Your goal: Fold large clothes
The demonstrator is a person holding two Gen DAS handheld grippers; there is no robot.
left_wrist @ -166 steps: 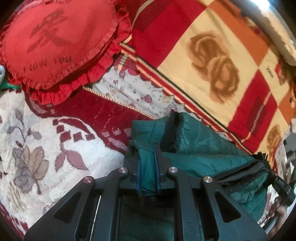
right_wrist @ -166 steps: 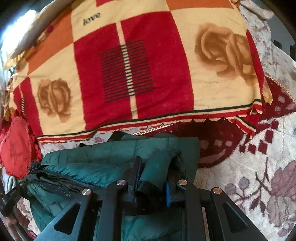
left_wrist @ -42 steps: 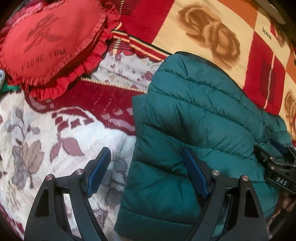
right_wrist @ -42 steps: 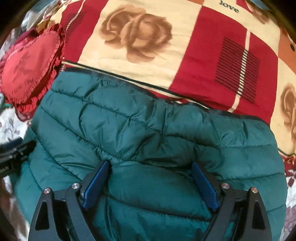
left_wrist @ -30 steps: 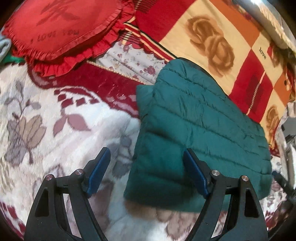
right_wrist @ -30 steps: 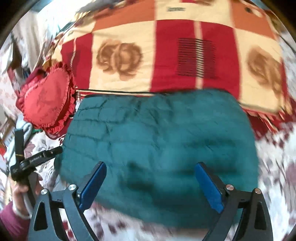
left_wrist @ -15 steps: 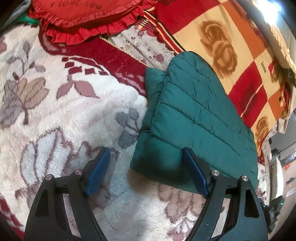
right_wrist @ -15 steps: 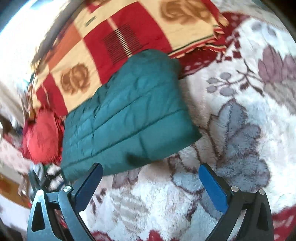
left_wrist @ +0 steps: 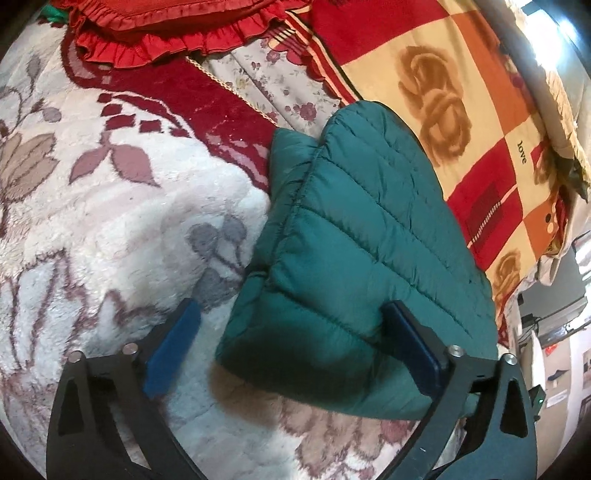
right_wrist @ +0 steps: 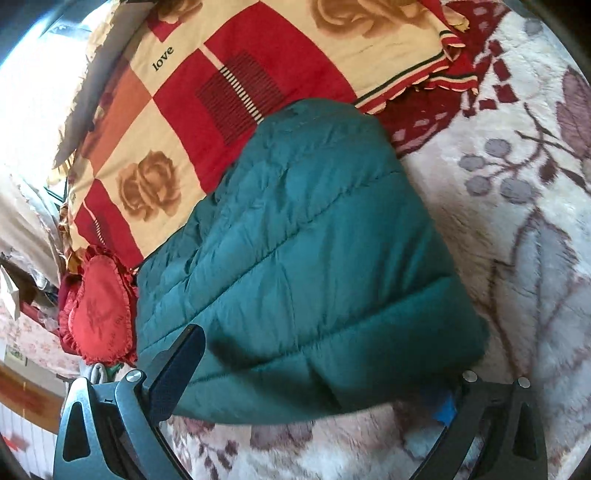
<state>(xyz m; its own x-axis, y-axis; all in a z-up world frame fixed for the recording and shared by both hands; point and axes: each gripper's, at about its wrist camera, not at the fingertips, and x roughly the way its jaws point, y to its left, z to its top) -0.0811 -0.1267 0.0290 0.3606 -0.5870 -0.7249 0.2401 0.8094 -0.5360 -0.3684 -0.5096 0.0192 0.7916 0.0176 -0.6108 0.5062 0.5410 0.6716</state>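
A dark green quilted puffer jacket lies folded into a thick rectangular bundle on the floral fleece blanket. It also shows in the right wrist view. My left gripper is open, its blue pads straddling the bundle's near left corner; the right pad presses against the fabric. My right gripper is open around the bundle's near right corner; its right finger is partly hidden under the jacket's edge.
A red, orange and cream rose-patterned blanket lies behind the jacket, also in the right wrist view. A red frilled heart cushion sits at the far left, seen too from the right. Room furniture shows at the right edge.
Both grippers let go of the jacket after folding it, pulled back open, then came in again. They now stand wide open around the bundle's near corners.
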